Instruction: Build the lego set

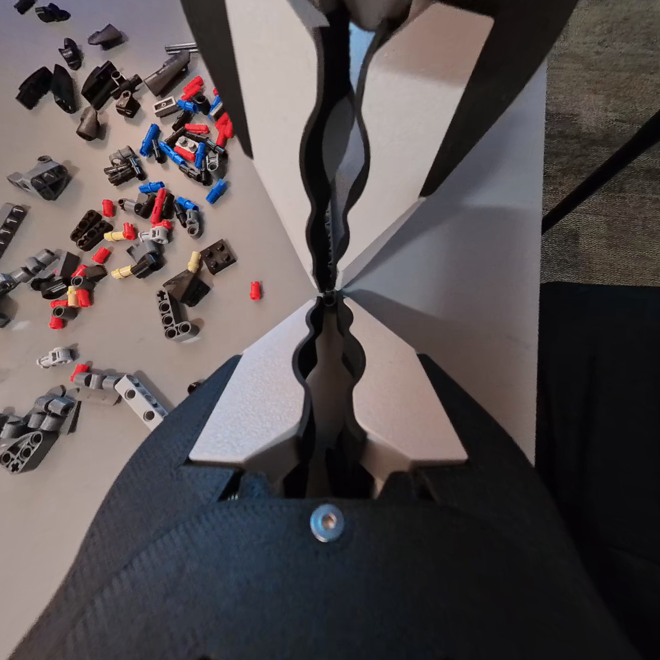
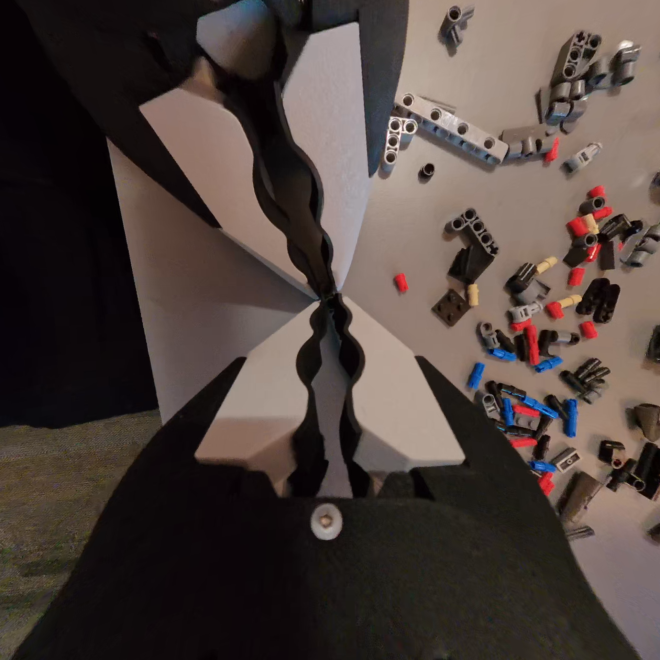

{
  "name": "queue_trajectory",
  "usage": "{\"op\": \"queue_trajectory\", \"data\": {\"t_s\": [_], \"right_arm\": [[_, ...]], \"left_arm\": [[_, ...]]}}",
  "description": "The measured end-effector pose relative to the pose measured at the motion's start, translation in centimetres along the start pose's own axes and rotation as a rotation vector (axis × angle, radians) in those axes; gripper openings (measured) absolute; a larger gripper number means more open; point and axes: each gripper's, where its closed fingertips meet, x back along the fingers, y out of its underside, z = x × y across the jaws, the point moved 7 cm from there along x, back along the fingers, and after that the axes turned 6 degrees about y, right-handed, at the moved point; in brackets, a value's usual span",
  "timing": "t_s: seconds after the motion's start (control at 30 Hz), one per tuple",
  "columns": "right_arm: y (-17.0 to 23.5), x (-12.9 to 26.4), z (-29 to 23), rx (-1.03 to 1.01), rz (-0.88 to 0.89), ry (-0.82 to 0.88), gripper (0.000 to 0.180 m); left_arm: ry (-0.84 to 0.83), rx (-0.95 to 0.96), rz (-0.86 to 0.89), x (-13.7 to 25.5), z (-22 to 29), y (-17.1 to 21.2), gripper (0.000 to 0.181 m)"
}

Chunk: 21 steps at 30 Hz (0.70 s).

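Left gripper [image 1: 329, 303] meeting right gripper [image 2: 330, 303], tiny black pin [image 1: 329, 298] between

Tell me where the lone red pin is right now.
The lone red pin lies by itself on the table, left of the fingertips in the left wrist view, right of the black square plate.

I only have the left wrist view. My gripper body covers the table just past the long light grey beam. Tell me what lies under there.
Observer: An L-shaped light grey beam lies at the far end of the long light grey beam, touching it or nearly so.
Operator: My left gripper is pinching the small black piece. Report anything beyond those beams.
Observer: A dark grey connector with open round tubes lies alone on the table, farther out than both beams.
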Motion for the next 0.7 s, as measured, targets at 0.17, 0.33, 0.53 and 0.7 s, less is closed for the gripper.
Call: {"op": "queue_trajectory", "data": {"t_s": [0.17, 0.33, 0.53, 0.7], "right_arm": [[-0.1, -0.1, 0.6, -0.058, -0.007, -0.086, 0.002], [0.1, 0.7, 0.8, -0.086, 0.038, -0.051, 0.012], [-0.4, 1.9, 0.7, -0.066, 0.088, -0.003, 0.000], [-0.3, 0.9, 0.4, -0.043, 0.032, 0.011, 0.000]], "left_arm": [[0.002, 0.005, 0.002, 0.0, 0.0, 0.0, 0.007], [0.010, 0.010, 0.004, 0.0, -0.1, 0.0, 0.006], [0.010, 0.010, 0.005, 0.0, -0.1, 0.0, 0.006], [0.006, 0.008, 0.005, 0.0, 0.0, 0.0, 0.006]]}}
